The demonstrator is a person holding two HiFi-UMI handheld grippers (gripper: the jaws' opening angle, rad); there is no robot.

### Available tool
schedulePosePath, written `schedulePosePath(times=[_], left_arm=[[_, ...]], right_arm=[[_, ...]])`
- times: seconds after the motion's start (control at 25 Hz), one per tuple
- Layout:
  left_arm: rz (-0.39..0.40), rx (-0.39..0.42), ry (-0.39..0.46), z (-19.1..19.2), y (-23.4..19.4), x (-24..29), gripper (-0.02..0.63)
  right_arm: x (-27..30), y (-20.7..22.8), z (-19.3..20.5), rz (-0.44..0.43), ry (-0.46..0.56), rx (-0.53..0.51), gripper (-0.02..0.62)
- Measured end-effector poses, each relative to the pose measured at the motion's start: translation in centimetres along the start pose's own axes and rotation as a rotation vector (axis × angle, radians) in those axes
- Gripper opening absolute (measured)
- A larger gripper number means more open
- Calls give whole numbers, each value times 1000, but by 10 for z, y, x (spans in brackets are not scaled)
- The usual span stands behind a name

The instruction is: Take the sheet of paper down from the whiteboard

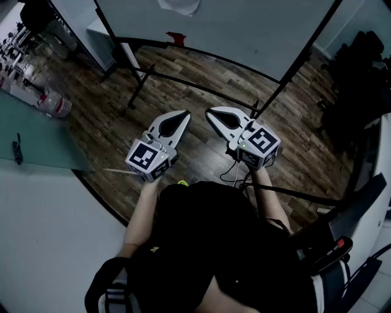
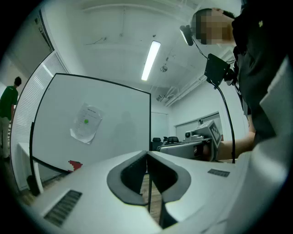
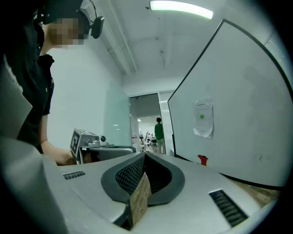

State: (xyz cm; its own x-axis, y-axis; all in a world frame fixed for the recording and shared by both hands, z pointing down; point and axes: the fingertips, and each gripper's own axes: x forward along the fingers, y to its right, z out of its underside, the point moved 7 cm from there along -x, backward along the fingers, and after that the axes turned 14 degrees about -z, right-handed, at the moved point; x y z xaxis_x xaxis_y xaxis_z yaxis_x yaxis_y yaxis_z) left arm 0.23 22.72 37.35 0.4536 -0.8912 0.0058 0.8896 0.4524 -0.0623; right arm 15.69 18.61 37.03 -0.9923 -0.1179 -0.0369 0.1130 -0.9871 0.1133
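Where head view clips paper [image 1: 179,5], gripper views don't.

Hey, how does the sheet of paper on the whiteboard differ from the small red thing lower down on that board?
The sheet of paper is white with a green dot, while the red thing is plain red. The sheet of paper is clearly the larger of the two. It hangs partway up the whiteboard, whereas the red thing sits down at the board's bottom edge. What they share: both are on the same face of the whiteboard.
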Motion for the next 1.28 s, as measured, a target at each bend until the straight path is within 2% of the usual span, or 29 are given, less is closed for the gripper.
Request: schedulePosePath(times=[0.28, 0.6, 0.8, 1.28], left_arm=[[-7, 0, 6, 0, 1, -2, 18], [-33, -18, 25, 0, 5, -6, 18], [-59, 16, 25, 0, 6, -1, 18], [-81, 20, 26, -3, 12, 1, 18]], right_arm=[[-1, 2, -4, -3, 39, 5, -3], [1, -2, 0, -35, 16, 2, -3], [-1, 3, -3, -41, 7, -6, -3], [-5, 7, -6, -46, -2, -14, -3]])
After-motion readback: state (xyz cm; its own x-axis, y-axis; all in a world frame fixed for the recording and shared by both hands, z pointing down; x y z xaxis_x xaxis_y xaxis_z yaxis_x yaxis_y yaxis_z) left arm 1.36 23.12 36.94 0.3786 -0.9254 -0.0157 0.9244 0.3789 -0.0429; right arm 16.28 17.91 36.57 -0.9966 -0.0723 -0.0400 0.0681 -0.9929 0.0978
